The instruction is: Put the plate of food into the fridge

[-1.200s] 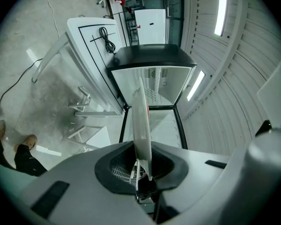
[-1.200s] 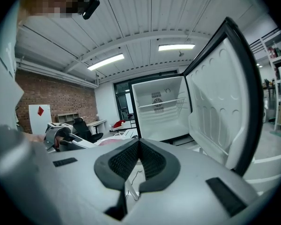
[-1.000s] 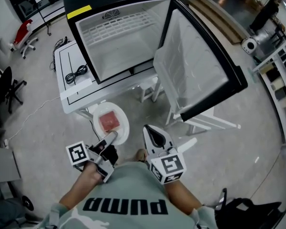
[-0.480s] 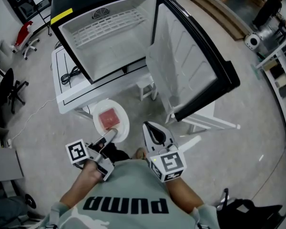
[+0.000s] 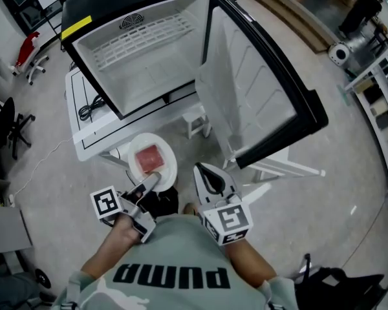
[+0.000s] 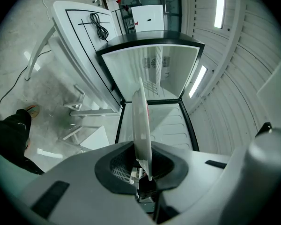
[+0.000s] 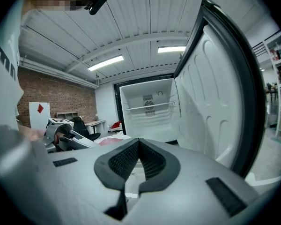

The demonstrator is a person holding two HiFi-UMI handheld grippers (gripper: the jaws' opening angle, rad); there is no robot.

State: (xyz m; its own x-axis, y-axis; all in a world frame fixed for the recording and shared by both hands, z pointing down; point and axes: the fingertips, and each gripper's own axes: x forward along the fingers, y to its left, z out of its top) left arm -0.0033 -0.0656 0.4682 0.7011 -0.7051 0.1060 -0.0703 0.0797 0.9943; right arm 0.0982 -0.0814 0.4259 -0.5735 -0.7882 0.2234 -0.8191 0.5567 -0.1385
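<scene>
A grey concrete floor [image 5: 323, 192] of a workshop spreads below, and on a low white table [image 5: 81, 128] stands the small black fridge [image 5: 149, 76] with a white inside. Its door [image 5: 258, 89] is swung wide to the right, and a wire shelf [image 5: 139, 37] sits near the top. The left gripper [image 5: 145, 187] has its jaws clamped on the near rim of a round white plate [image 5: 165, 170]. The plate hangs in the air in front of the table, short of the fridge's opening, and carries a pink slab of food [image 5: 149, 158]. The right gripper [image 5: 208, 176] sits beside it with jaws closed on nothing. Held by one edge only, the plate could sag or twist in the jaws, and a tilt would likely slide the food off. Its far rim could also knock the fridge's lower sill or the door if brought in too low or too far right.
</scene>
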